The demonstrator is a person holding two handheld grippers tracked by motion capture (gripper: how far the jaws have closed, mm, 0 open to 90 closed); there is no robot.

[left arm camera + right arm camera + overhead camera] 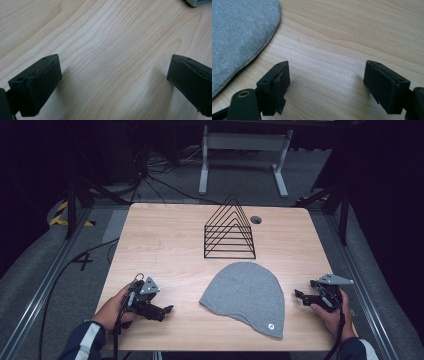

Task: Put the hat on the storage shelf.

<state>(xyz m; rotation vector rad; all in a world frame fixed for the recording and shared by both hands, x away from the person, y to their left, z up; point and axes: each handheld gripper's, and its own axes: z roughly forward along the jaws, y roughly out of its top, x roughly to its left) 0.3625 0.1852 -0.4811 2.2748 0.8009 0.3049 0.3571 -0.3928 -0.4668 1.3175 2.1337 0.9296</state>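
A grey knit beanie (pixel 247 295) lies flat on the wooden table (pixel 165 240), near the front and a little right of centre. Its edge fills the upper left of the right gripper view (pixel 239 32), and a corner of it (pixel 197 2) peeks in at the top right of the left gripper view. My left gripper (pixel 167 310) rests on the table at the front left, pointing right toward the beanie, jaws wide apart over bare wood (pixel 113 82). My right gripper (pixel 298 295) sits at the front right, pointing left at the beanie, open and holding nothing (pixel 325 85).
A black wire rack (pixel 229 230) shaped like nested triangles stands behind the beanie, mid-table. A round cable hole (pixel 256 219) is by the far edge. Cables and a white desk frame (pixel 245 155) are on the floor beyond the table.
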